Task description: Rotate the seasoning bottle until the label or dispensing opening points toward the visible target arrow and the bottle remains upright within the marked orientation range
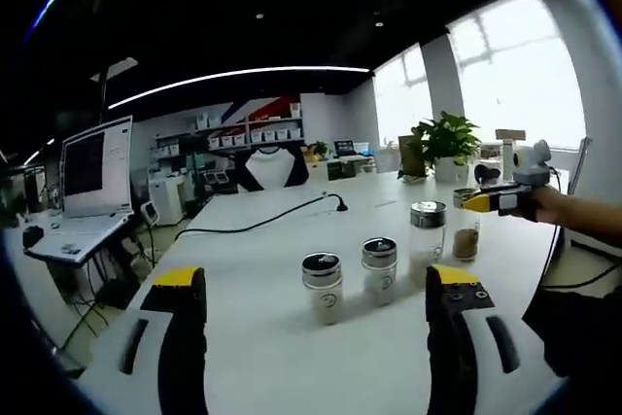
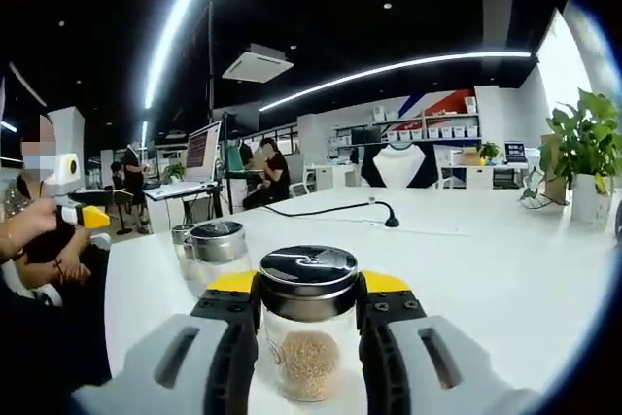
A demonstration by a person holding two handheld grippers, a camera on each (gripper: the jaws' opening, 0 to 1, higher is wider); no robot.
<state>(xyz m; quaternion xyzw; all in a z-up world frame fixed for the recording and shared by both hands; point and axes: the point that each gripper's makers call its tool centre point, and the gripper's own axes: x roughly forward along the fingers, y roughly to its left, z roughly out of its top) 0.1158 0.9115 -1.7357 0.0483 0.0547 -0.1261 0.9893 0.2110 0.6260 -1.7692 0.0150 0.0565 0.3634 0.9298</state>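
At a long white table [image 1: 292, 240] in an open office, a person works two handheld grippers among four glass seasoning bottles. In the right gripper view, the right gripper [image 2: 309, 310] has its black, yellow-tipped jaws clenched on either side of a seasoning bottle [image 2: 309, 332], just below its shiny metal cap; the jar stands upright on the tabletop and holds pale brown grains. Two more capped jars [image 2: 216, 250] stand close behind it to the left, one largely hidden by the other.

In the left gripper view, the left gripper [image 1: 316, 284] hangs low over the table with its jaws spread wide and nothing between them. Beyond it three jars [image 1: 377, 267] form a loose row, and at the far right end the gripped bottle shows again with brown contents. A black cable [image 1: 253, 225] snakes across the tabletop. A potted plant [image 1: 447, 143] sits near the windows, and a laptop [image 1: 92, 177] stands open on a side desk.
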